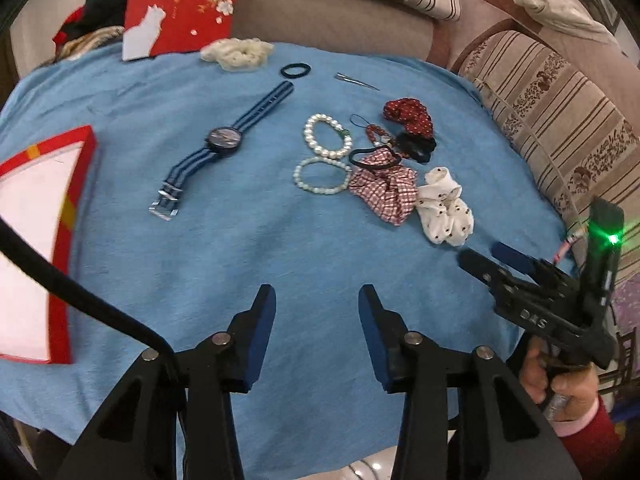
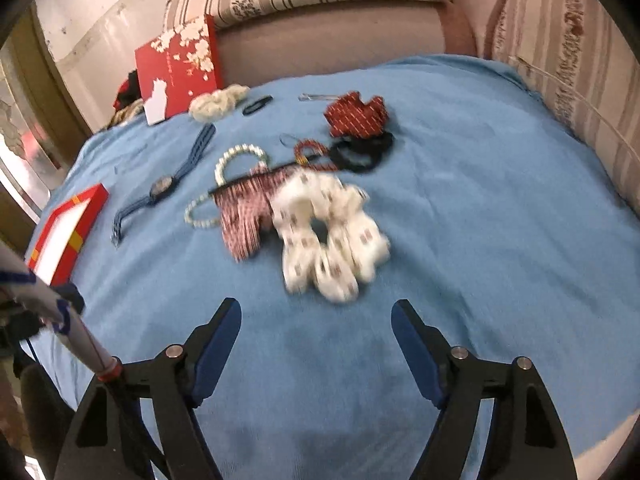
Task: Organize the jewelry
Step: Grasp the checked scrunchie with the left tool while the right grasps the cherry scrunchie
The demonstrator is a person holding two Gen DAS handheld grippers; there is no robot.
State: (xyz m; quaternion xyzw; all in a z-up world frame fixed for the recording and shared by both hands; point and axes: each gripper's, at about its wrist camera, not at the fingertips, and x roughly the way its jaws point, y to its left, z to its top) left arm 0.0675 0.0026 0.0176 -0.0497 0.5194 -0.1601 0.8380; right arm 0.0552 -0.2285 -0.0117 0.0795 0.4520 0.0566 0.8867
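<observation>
On the blue cloth (image 1: 240,264) lie a striped watch (image 1: 224,142), two pearl bracelets (image 1: 326,138) (image 1: 320,176), a red bead charm (image 1: 376,136), a checked scrunchie (image 1: 384,190), a white dotted scrunchie (image 1: 444,210), a red scrunchie (image 1: 408,116) and a black one (image 1: 418,146). An open red box (image 1: 36,240) sits at the left. My left gripper (image 1: 318,300) is open and empty over bare cloth. My right gripper (image 2: 316,312) is open and empty just short of the white scrunchie (image 2: 328,232); it also shows in the left wrist view (image 1: 486,254).
A red flowered box lid (image 1: 180,4) leans at the back, with a cream scrunchie (image 1: 236,54), a black hair tie (image 1: 295,71) and tweezers (image 1: 356,81) near it. Striped sofa cushions (image 1: 560,120) border the cloth at back and right.
</observation>
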